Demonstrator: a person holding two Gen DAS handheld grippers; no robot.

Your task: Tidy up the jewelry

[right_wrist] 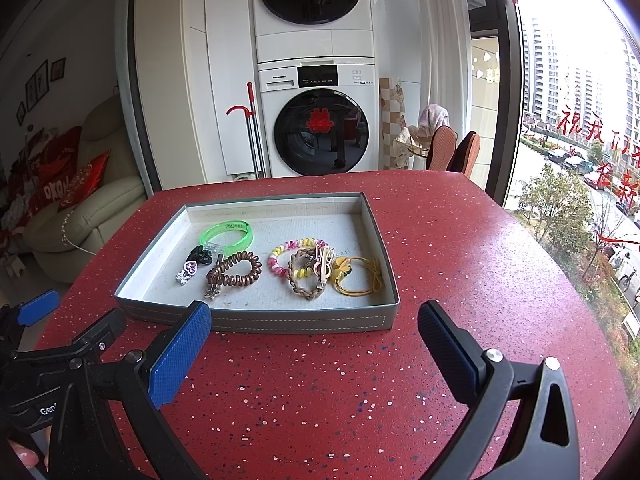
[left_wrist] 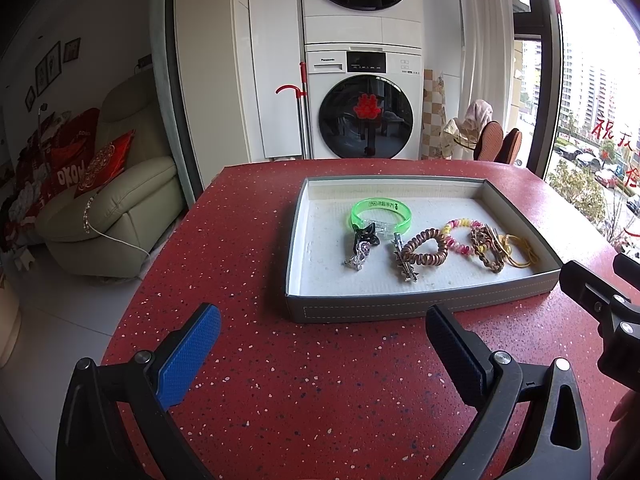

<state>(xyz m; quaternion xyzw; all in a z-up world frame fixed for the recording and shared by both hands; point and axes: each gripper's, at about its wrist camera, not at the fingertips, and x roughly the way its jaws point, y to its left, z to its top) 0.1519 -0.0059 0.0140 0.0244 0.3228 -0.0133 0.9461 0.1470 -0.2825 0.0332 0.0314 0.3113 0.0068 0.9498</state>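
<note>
The left tool (left_wrist: 322, 334) hangs over the red speckled table (left_wrist: 248, 240) with its blue-padded fingers (left_wrist: 188, 356) spread wide apart and nothing between them, short of the near wall of a shallow grey tray (left_wrist: 420, 306). All the jewelry lies inside this tray on its white lining. At the left is a translucent green bangle (left_wrist: 382, 214), and touching its near edge sits a black claw clip (left_wrist: 366, 236) with a small silver heart charm (left_wrist: 357, 258) just in front. Next comes a brown spiral hair tie (left_wrist: 430, 248) with a metal star clip (left_wrist: 404, 264) lying at its left side. Further right, a pink-and-yellow beaded bracelet (right_wrist: 294, 258) overlaps a braided brown bracelet (right_wrist: 306, 280), a pale hair clip (right_wrist: 323, 266) rests across them, and a yellow flower hair tie (right_wrist: 356, 276) lies nearest the tray's right wall. The right tool (right_wrist: 314, 328) hovers before the same near wall, its fingers likewise wide apart and empty.
</note>
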